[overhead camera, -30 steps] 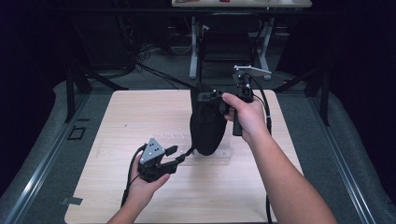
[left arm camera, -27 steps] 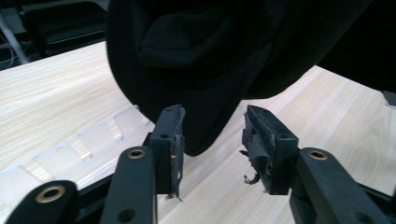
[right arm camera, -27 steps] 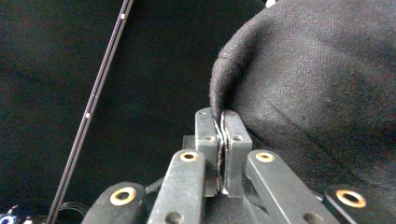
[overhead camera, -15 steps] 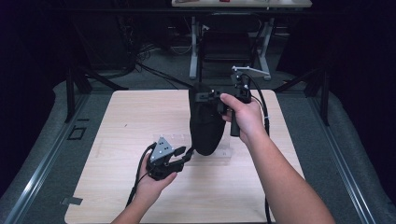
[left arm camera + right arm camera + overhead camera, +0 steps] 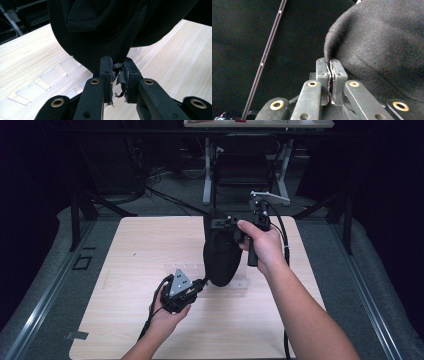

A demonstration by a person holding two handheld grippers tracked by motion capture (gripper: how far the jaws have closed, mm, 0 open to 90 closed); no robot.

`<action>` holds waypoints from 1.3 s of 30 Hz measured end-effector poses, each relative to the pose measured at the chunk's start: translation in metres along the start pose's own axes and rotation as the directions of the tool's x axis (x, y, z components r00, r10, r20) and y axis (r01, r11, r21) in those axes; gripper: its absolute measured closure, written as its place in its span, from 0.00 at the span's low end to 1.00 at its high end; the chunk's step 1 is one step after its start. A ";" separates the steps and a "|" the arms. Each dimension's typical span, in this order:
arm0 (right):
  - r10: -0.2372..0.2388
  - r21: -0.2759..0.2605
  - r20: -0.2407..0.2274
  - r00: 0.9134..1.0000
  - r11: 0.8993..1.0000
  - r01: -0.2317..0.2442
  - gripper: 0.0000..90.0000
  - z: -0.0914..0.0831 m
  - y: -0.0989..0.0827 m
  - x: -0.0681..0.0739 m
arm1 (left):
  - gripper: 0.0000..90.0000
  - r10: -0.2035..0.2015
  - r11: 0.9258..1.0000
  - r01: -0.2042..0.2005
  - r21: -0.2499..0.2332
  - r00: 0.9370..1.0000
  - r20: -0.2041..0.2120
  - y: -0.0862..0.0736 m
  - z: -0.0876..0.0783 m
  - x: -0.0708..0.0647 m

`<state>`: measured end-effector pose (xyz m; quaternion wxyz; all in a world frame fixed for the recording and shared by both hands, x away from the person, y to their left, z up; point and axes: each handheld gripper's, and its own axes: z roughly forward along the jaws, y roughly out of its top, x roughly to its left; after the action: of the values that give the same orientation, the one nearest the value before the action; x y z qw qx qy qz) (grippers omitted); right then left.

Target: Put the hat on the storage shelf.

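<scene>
A black cloth item (image 5: 221, 257) hangs over the middle of the wooden table (image 5: 135, 245). My right gripper (image 5: 220, 223) holds it up by its top edge. In the right gripper view the jaws (image 5: 330, 62) are pressed together on a fold of the cloth (image 5: 382, 50). My left gripper (image 5: 202, 282) is low at the cloth's bottom end. Its jaws (image 5: 117, 66) have just been closing, and the lower edge of the cloth (image 5: 105, 30) is now pinched between their tips.
A clear plastic strip with slots (image 5: 50, 77) lies flat on the table under the cloth, also seen as a faint sheet (image 5: 175, 270). Dark floor and metal table legs (image 5: 207, 175) lie beyond the far edge. A tape patch (image 5: 76, 336) is at the near left corner.
My left hand has moved right to the cloth's bottom end, and its jaws have gone from wide open to closed on the hem. The right hand has stayed still.
</scene>
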<state>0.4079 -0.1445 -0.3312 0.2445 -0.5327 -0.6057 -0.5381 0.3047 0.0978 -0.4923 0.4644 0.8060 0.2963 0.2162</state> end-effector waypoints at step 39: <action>-0.003 -0.031 -0.028 1.000 1.000 0.003 0.92 -0.034 0.000 -0.002 | 0.95 0.026 0.999 -0.025 0.023 0.999 -0.038 -0.008 -0.005 0.009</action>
<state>0.3985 -0.1763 -0.3225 0.2440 -0.5278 -0.5946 -0.5554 0.3057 0.1099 -0.4968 0.4469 0.8107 0.2970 0.2342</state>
